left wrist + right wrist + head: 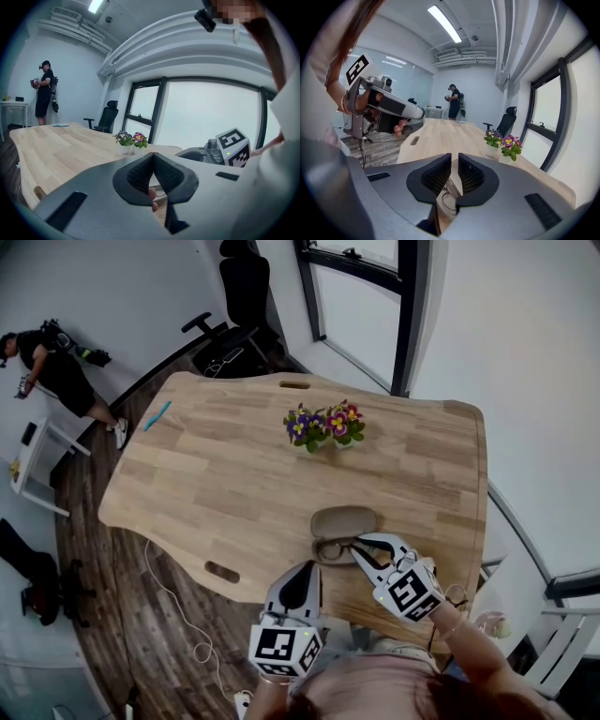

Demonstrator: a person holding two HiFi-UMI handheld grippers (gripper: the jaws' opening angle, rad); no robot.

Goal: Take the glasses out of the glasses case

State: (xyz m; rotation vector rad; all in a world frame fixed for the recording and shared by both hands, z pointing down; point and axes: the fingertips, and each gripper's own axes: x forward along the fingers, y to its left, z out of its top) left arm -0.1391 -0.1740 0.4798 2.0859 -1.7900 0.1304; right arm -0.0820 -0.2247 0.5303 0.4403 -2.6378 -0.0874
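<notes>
Saw the case (pixel 344 521) lying open on the wood table (pixel 216 484), near the front edge. Found the glasses (pixel 330 549) right at its near side, touching it. Could not tell whether in it or out of it. Saw the right gripper (pixel 358 546) down at the right end of the glasses, jaws pinched on the thin frame with only a tiny gap. Saw the left gripper (pixel 304 570) just beside, over the table edge, jaws pressed together on nothing. Spotted flowers (pixel 324 426) farther back, and a blue thing (pixel 157 415) far off to the left.
</notes>
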